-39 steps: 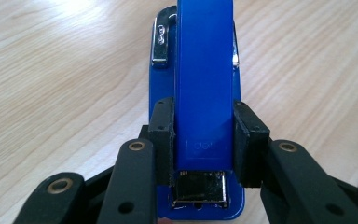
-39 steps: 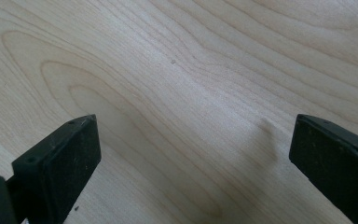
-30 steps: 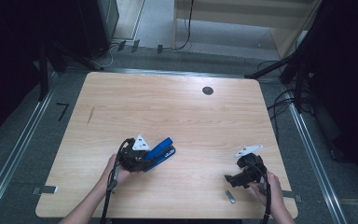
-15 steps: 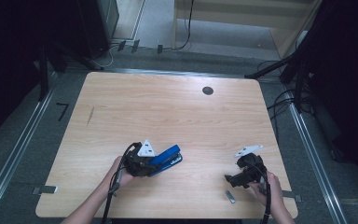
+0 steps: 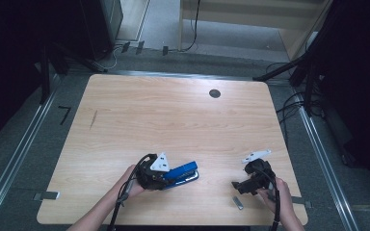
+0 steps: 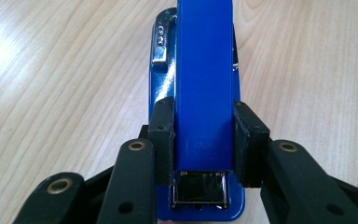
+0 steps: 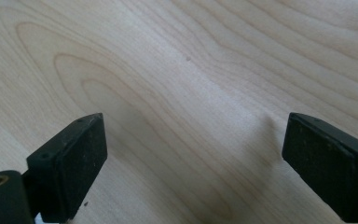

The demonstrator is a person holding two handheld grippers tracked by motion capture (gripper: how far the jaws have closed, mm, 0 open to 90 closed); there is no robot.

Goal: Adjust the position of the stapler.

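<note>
The left gripper (image 5: 166, 177) lies low over the near part of the table (image 5: 173, 115), left of centre, and is clamped on a blue stapler (image 5: 183, 172). In the left gripper view the two black pads (image 6: 162, 140) press against both sides of the stapler's (image 6: 204, 93) blue top arm near its hinged rear end, where a metal spring block shows between the jaws. The stapler rests on the wood, its front end pointing away from the gripper and toward the right side of the table in the high view. Its blue base and a chrome plate show beside the top arm at the far end. The right gripper (image 5: 238, 185) sits near the table's right front corner, well apart from the stapler. Its jaws stand wide apart, with bare wood grain between the pads (image 7: 72, 163) and nothing held. A small grey metal piece (image 5: 238, 202) lies flat on the table just in front of the right gripper, toward the near edge. A dark round grommet (image 5: 215, 93) is set into the far part of the tabletop.
</note>
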